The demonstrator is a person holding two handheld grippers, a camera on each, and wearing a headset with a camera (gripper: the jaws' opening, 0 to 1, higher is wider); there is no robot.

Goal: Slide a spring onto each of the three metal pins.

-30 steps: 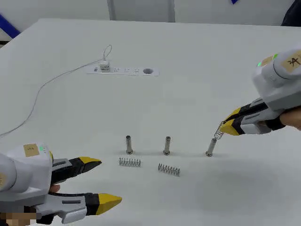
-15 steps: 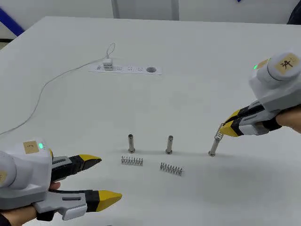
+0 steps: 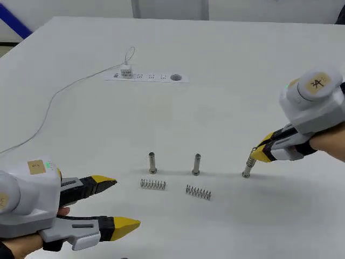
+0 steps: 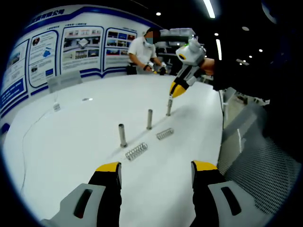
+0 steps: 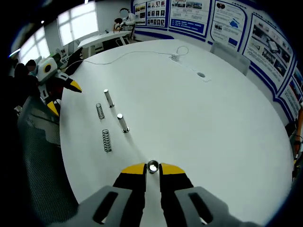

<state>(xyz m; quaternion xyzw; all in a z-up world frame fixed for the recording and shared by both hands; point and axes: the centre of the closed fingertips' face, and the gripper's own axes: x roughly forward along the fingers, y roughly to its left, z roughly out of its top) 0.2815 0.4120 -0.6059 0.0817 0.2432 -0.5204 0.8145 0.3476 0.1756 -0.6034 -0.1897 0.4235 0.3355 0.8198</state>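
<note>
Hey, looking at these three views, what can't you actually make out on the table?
Head view: how far the spring sits down the right-hand pin is too small to tell.
Right gripper view: the right gripper hides that spring; its jaws cover everything below the pin's top.
Head view: the power strip markings are too small to read.

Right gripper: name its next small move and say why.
Probably lower the right gripper straight down the right-hand pin. Its jaws are shut on the spring, which rings only the pin's upper part, with bare pin below, so it seems not yet seated.
</note>
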